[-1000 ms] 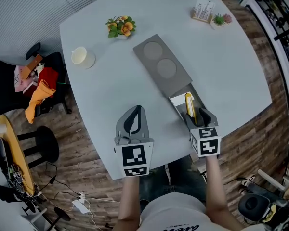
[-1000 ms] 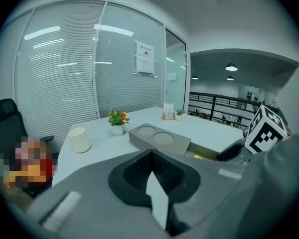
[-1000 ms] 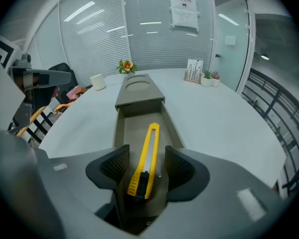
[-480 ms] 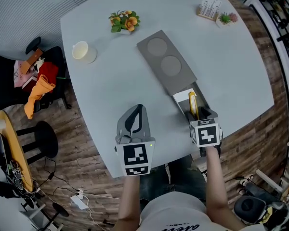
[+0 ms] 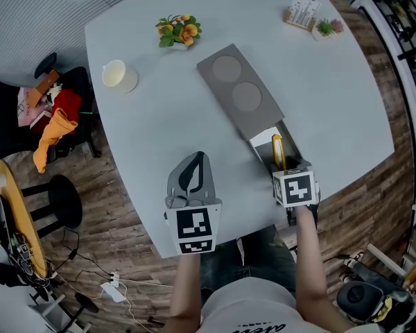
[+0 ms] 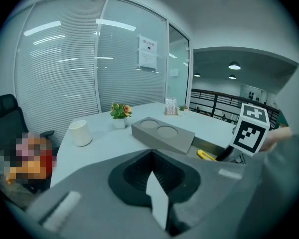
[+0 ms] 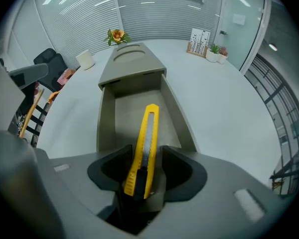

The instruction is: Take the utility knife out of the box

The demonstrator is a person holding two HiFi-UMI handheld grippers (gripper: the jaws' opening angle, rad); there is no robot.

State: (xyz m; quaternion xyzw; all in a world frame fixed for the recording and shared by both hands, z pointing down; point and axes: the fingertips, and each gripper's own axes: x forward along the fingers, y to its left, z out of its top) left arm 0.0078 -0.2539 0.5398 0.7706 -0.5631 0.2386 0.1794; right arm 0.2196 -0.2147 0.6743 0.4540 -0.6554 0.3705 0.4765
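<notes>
A grey box [image 5: 237, 89] lies slantwise on the pale table [image 5: 159, 130], its lid slid back so the near end of the tray [image 7: 105, 118] is uncovered. The yellow utility knife [image 7: 145, 138] lies lengthwise in that tray and also shows from overhead as the knife [image 5: 276, 151]. My right gripper [image 7: 142, 176] is at the tray's near end, shut on the knife's handle end. My left gripper [image 5: 196, 161] hovers over the table's near edge, left of the box, shut with nothing in it. From there the box [image 6: 162, 136] and knife [image 6: 206, 156] show at the right.
A white cup [image 5: 118, 76] and a small flower pot [image 5: 178, 30] stand at the far left of the table. A card holder [image 5: 302, 10] and a tiny plant [image 5: 324, 27] stand at the far right. A chair with clothes [image 5: 48, 116] and a stool [image 5: 62, 203] are on the floor at left.
My right gripper has edged forward over the knife's near end, its marker cube now covering the jaws in the head view. The left gripper has stayed put.
</notes>
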